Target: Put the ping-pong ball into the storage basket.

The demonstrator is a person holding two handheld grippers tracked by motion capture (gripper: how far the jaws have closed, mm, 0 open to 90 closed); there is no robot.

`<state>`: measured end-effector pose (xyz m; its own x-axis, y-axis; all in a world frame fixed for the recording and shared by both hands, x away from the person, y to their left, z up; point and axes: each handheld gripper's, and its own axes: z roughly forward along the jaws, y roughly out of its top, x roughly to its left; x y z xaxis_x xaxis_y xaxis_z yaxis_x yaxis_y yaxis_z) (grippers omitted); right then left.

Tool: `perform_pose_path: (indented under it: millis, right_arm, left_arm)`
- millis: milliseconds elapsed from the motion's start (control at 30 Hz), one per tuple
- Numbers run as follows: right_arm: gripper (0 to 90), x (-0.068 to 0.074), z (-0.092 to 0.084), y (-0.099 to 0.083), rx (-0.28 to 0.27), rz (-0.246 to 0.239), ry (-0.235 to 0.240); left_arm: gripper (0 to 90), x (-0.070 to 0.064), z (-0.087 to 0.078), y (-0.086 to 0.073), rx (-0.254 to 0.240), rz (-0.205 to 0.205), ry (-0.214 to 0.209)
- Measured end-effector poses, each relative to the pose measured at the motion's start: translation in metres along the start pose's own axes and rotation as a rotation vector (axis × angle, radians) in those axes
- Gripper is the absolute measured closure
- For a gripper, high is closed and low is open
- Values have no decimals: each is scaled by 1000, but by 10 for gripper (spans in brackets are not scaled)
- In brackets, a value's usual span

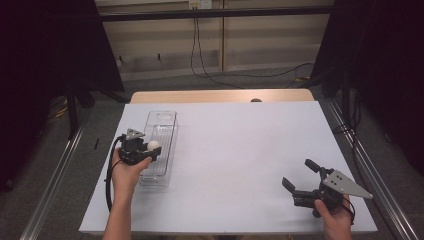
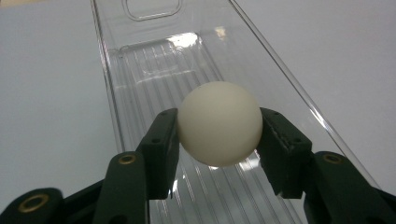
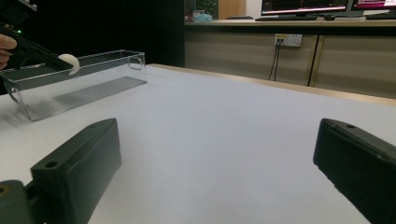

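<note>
My white table [image 1: 240,150] has a wooden strip [image 1: 220,96] along its far edge. Beyond it, black cables [image 1: 200,60] hang down a panelled wall [image 1: 260,45], and monitors [image 3: 303,7] sit on a counter.

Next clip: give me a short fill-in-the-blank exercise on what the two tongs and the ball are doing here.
1. The left tongs are shut on a white ____.
2. The ball is held above a clear plastic ____.
3. The right tongs stand ____, with nothing between the jaws.
4. The bin lies on the ____ half of the table in the high view.

Missing words: ball; bin; open; left
</note>
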<state>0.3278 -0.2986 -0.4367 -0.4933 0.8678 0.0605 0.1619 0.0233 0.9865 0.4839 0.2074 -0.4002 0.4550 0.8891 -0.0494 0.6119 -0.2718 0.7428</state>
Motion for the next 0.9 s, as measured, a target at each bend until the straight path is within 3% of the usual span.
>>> perform_pose_path:
  millis: [100, 433, 900]
  right_arm:
    - [5, 1, 0, 0, -1, 11, 0]
    - [5, 1, -1, 0, -3, 10, -5]
    - [5, -1, -3, 1, -8, 8, -11]
  left_arm:
    - [438, 0, 0, 0, -7, -9, 18]
    - [345, 0, -8, 1, -36, -13, 0]
    - [218, -8, -18, -3, -91, -28, 12]
